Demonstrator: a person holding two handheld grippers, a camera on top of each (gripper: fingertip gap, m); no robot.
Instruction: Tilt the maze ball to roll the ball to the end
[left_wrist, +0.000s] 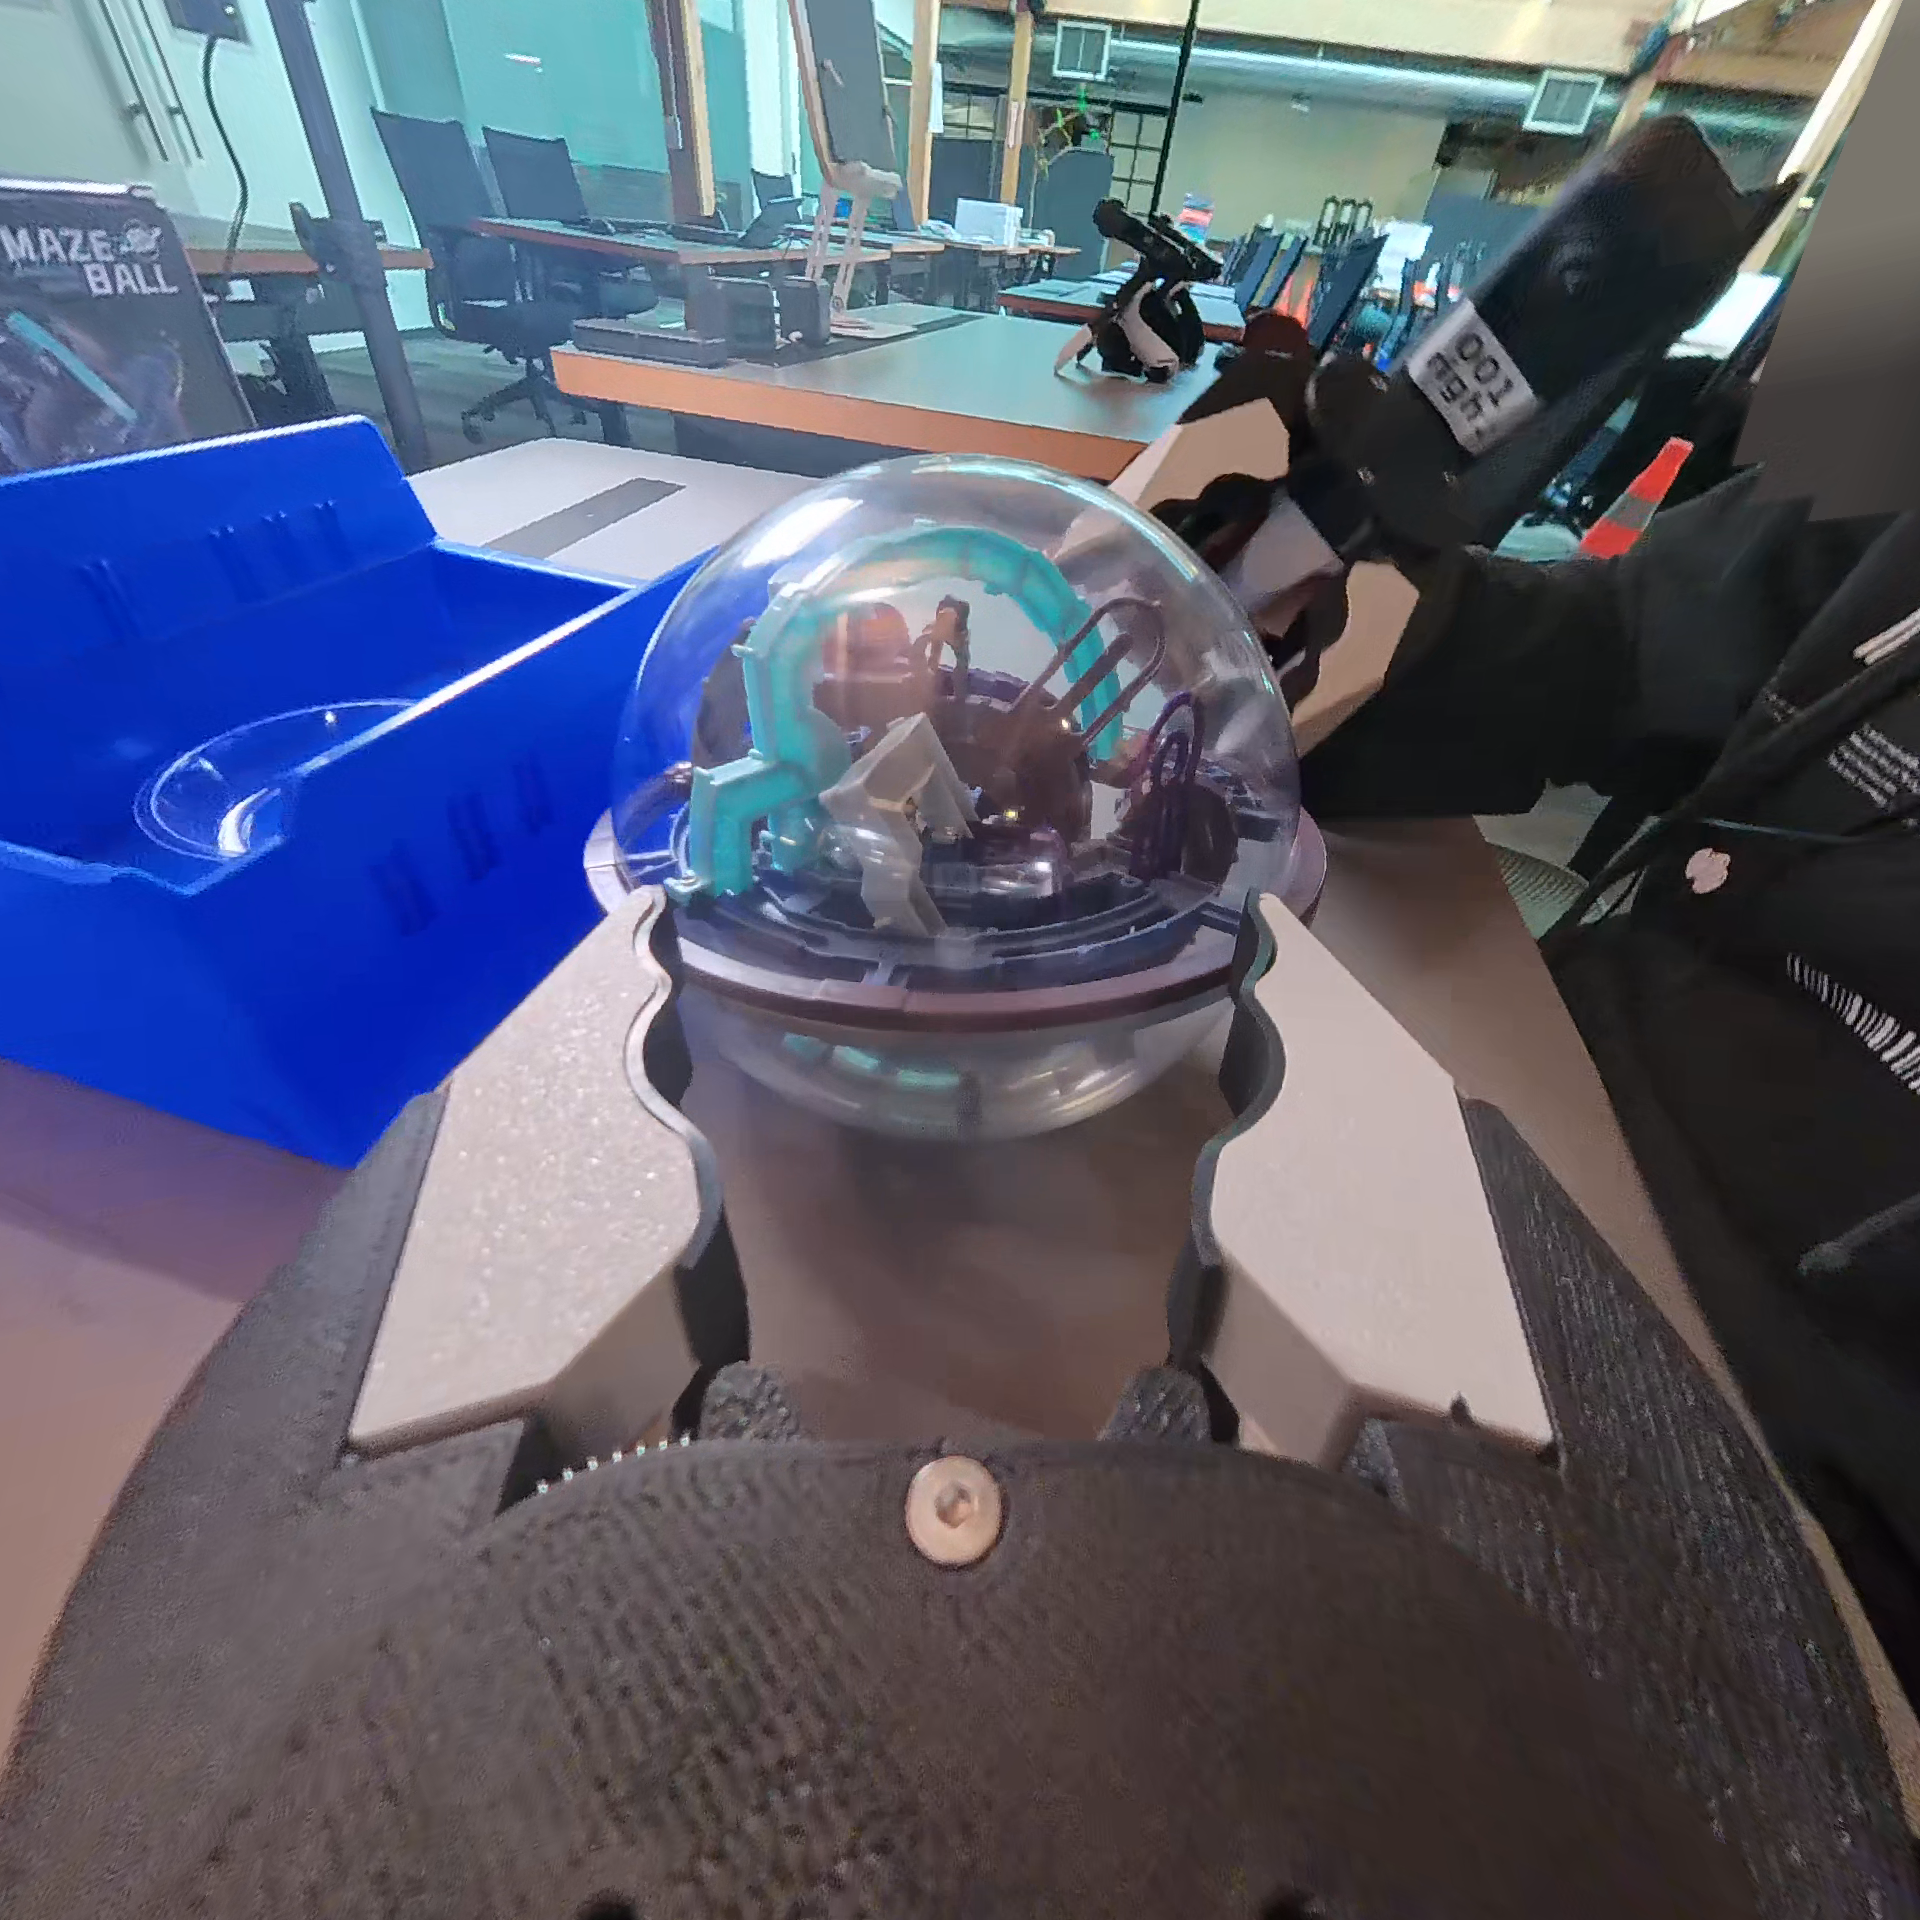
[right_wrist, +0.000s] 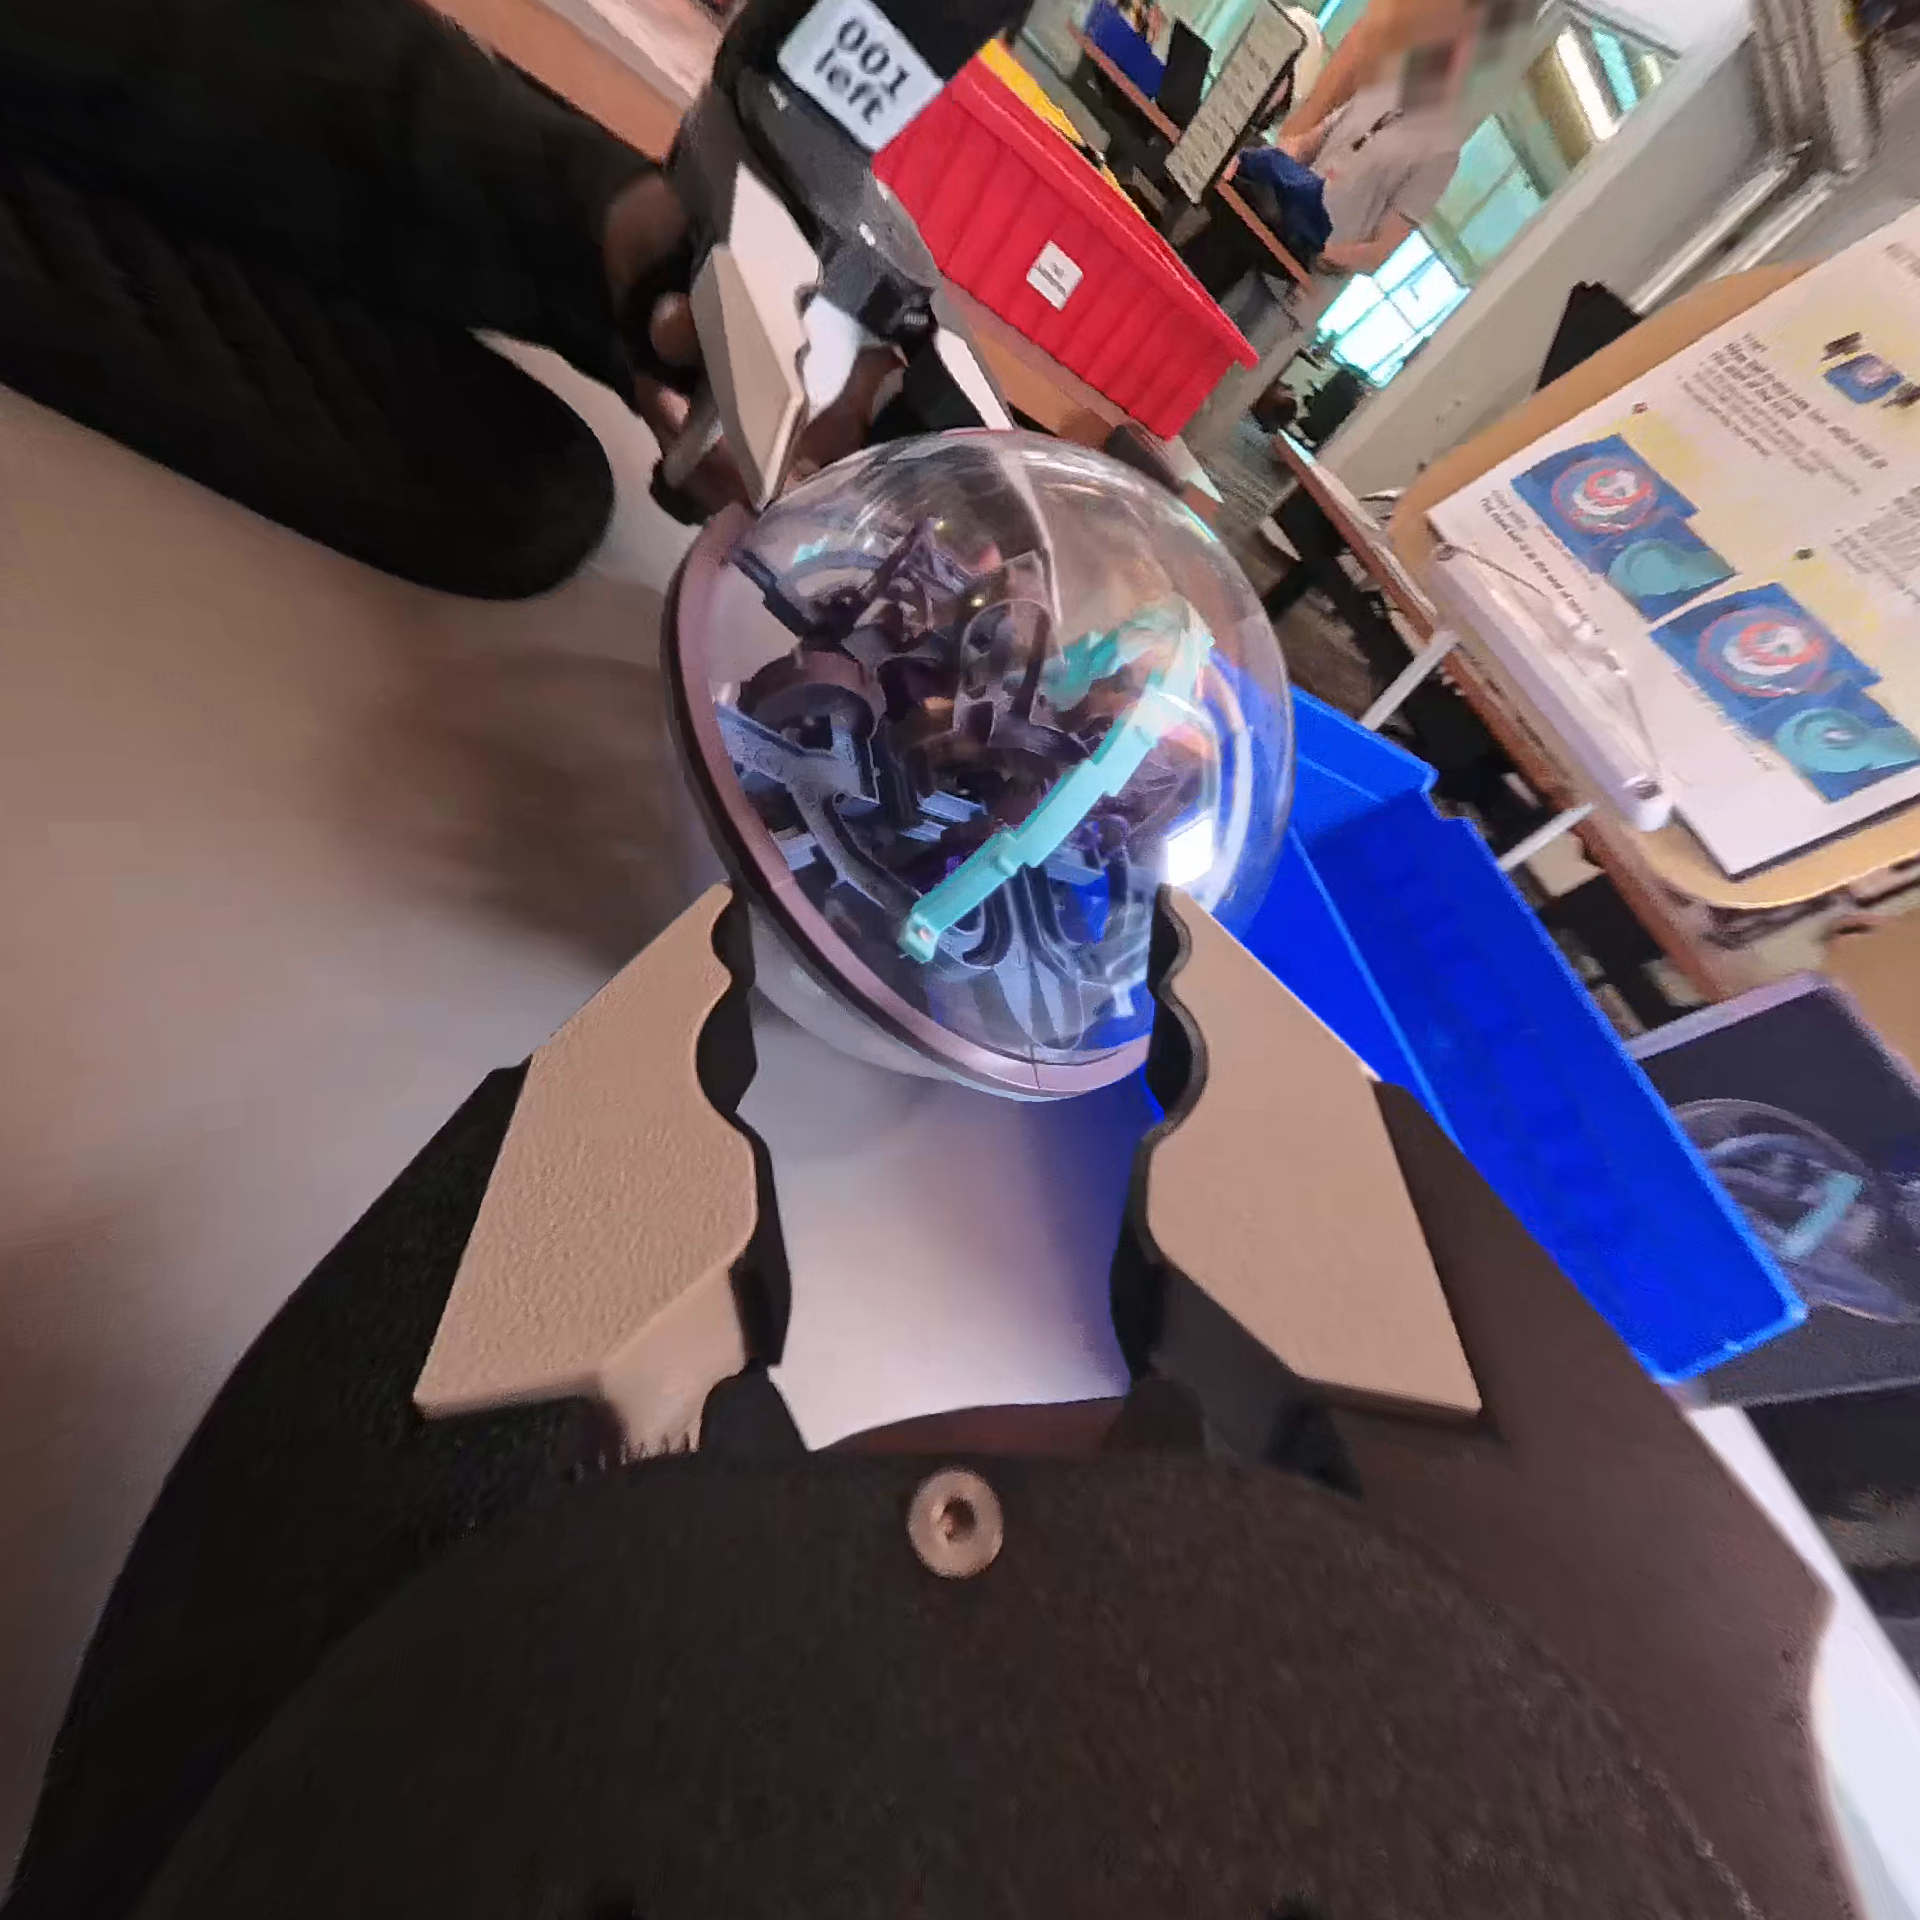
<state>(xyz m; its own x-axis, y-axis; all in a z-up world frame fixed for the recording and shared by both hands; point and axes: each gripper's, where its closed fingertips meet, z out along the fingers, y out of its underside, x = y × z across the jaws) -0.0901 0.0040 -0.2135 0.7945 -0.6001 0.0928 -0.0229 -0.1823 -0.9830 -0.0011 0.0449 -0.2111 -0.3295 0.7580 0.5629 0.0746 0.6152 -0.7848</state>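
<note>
We have the left claw (left_wrist: 951, 961) reaching level over the counter (left_wrist: 156, 1299), its two beige fingers (left_wrist: 561, 1122) clamped on either side of the maze ball (left_wrist: 951, 790) at the dark rim around its middle. In the left wrist view the ball sits upright between those fingers, clear dome up, teal track arching inside; it seems raised off the counter, though we cannot be sure.

From the other side comes our right claw (right_wrist: 951, 971), rolled well over so the room leans in its view. Its fingers (right_wrist: 613, 1164) close against the lower part of the maze ball (right_wrist: 977, 758), one on each side, pressing on the shell and rim. In the left wrist view that right claw (left_wrist: 1278, 582) shows behind the ball, held by a hand in a dark sleeve (left_wrist: 1621, 665). The small rolling ball inside we cannot pick out.

The counter is pale beige, and behind it stretches an open office with desks, black chairs (left_wrist: 499, 281) and an orange cone (left_wrist: 1642, 509).

Just left of the ball lies a blue bin (left_wrist: 260, 790), and in it a clear plastic dome piece (left_wrist: 260, 779). Behind the bin stands the toy's dark box (left_wrist: 94, 322). The right wrist view adds a red bin (right_wrist: 1060, 249) on a farther desk and a printed instruction sheet (right_wrist: 1704, 582) on a round table.
</note>
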